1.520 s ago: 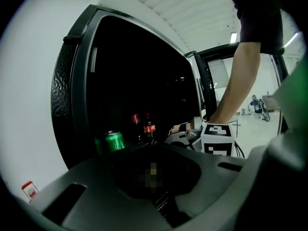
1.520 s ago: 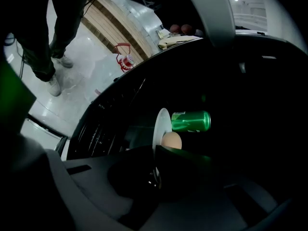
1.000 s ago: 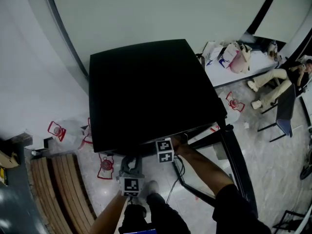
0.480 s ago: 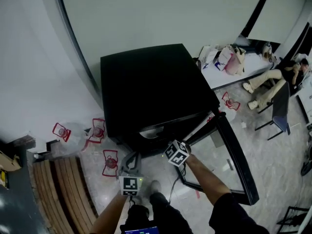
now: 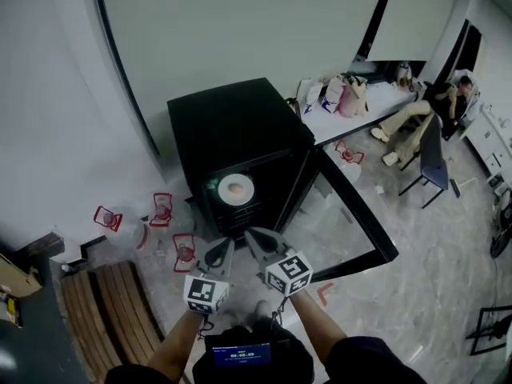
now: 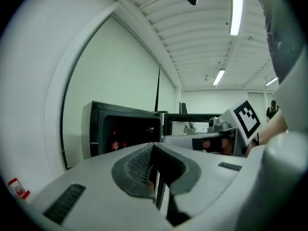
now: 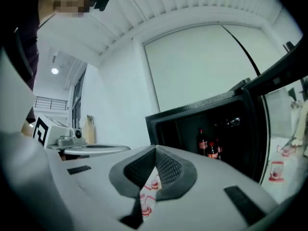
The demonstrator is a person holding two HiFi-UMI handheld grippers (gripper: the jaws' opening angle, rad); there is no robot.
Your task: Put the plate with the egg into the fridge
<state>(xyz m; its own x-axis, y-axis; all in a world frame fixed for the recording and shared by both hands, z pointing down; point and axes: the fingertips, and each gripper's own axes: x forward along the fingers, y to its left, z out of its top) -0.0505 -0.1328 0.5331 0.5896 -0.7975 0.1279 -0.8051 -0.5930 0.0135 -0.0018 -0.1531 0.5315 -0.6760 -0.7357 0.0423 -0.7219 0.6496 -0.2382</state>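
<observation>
Door [image 5: 352, 206] swung wide; plate [image 5: 247, 194] with egg [image 5: 235, 188] inside fridge [image 5: 232, 126]; left claw [image 5: 219, 250], right claw [image 5: 258, 241] withdrawn, both together, empty.

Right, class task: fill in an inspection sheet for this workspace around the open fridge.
Surface: pale marbled floor.
Job's things: plate with egg sits inside the black fridge; door open.
Clutter: red bottle packs on the floor left of the fridge; bags on a table.
Grippers: left tongs shut, empty; right tongs shut, empty.
Cables: nothing seen.
Surroundings: wooden bench at lower left; seated person by the table.
</observation>
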